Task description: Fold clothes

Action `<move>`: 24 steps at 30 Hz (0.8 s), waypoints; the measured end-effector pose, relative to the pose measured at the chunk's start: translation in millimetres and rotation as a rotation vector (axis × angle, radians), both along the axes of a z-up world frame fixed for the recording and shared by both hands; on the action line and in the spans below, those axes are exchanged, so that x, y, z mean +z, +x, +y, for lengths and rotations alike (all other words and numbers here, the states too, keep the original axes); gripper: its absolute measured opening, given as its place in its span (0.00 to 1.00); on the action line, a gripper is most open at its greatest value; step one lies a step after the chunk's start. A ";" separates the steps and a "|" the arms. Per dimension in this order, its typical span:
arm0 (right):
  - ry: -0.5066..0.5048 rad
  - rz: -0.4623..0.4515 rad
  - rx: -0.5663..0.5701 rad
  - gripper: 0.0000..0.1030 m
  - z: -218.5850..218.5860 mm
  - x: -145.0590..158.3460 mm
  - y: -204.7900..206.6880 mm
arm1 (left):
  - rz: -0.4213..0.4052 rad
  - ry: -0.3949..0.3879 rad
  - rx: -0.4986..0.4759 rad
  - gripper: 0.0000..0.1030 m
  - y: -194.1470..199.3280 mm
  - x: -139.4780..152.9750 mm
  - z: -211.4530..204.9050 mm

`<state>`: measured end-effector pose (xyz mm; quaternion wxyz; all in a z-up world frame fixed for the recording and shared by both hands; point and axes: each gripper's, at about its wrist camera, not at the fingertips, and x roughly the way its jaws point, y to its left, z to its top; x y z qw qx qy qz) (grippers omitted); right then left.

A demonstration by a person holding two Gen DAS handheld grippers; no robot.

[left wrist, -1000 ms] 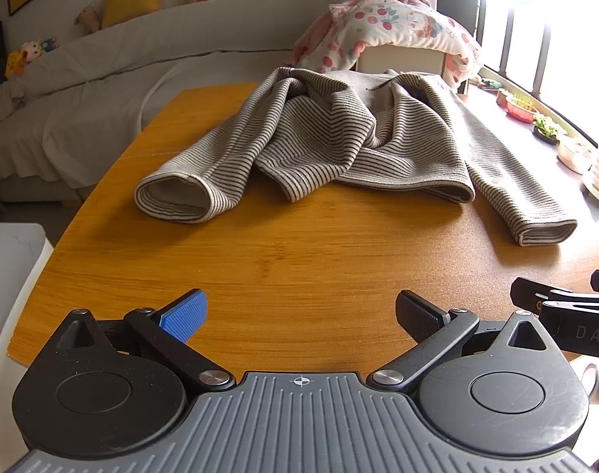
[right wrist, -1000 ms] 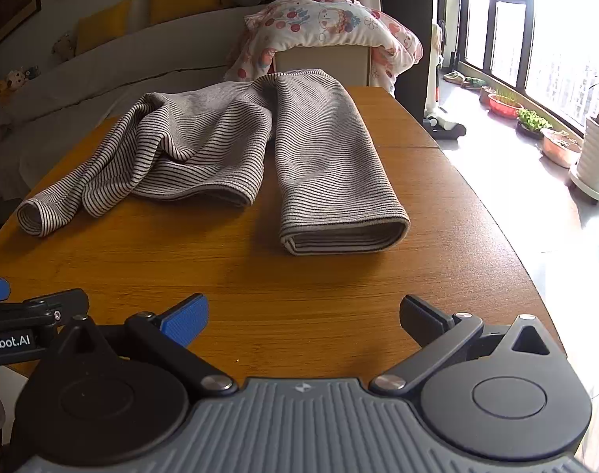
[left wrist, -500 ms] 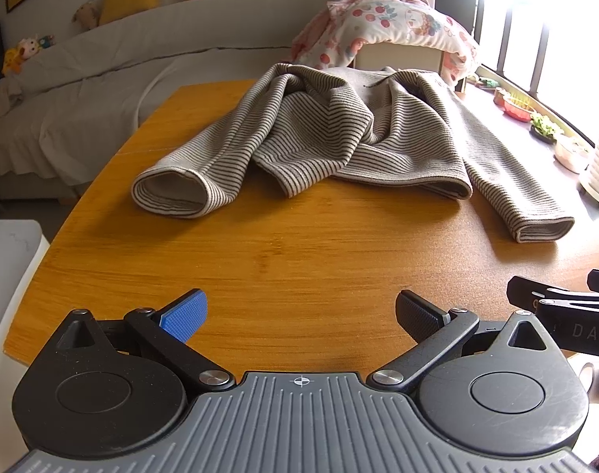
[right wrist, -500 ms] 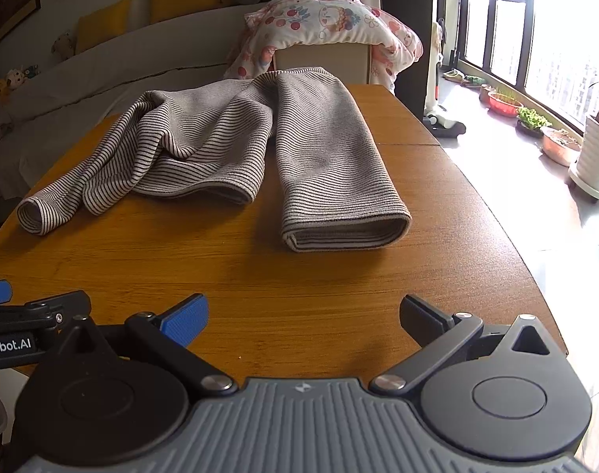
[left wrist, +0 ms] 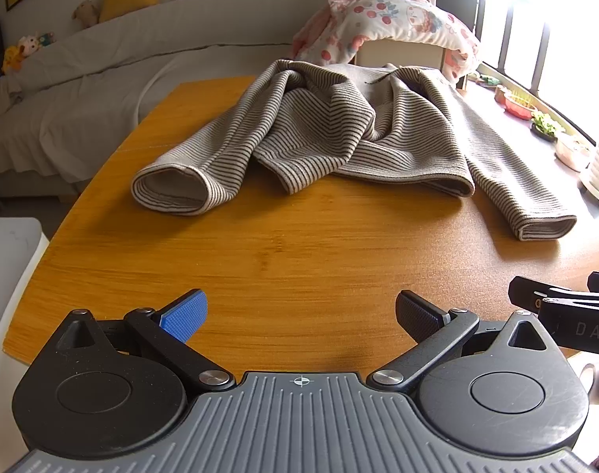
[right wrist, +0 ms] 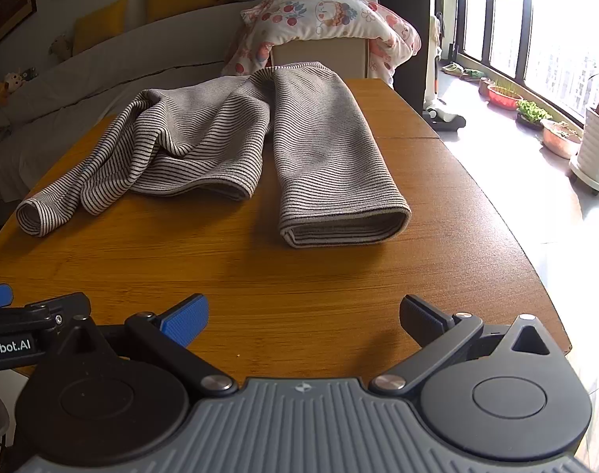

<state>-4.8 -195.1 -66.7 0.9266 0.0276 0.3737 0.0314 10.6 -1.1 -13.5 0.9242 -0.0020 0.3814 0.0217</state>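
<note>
Striped sweater (left wrist: 339, 134) lying crumpled on the wooden surface (left wrist: 283, 260), toward its far end, body bunched in folds. One sleeve stretched out left of the body, cuff (left wrist: 169, 189) gaping open; other sleeve stretched out right of the body, cuff (left wrist: 545, 228) flattened. From the right wrist view, same sweater (right wrist: 205, 146) with the right sleeve (right wrist: 331, 157) running straight back from its cuff. Left gripper (left wrist: 299, 315) over the near edge of the surface, well short of the sweater, jaws spread wide, holding nothing. Right gripper (right wrist: 303, 319) likewise at the near edge, short of the right cuff, jaws spread wide, empty. Beyond the sweater, floral quilt (left wrist: 390, 19) draped over a chair back; sofa (left wrist: 102, 63) to the quilt's left.
</note>
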 end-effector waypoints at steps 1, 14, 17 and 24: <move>0.000 0.000 0.001 1.00 0.3 0.0 -0.1 | 0.001 -0.001 0.000 1.00 -0.1 -0.1 0.2; 0.006 0.013 0.007 1.00 0.5 -2.0 -0.6 | 0.006 0.000 -0.002 1.00 -0.6 -0.6 0.0; -0.002 0.017 0.018 1.00 1.4 -1.3 1.8 | 0.007 0.000 -0.001 1.00 0.0 -0.8 0.5; -0.031 0.028 0.057 1.00 5.0 1.4 9.9 | 0.020 0.005 -0.023 1.00 4.8 -2.1 0.2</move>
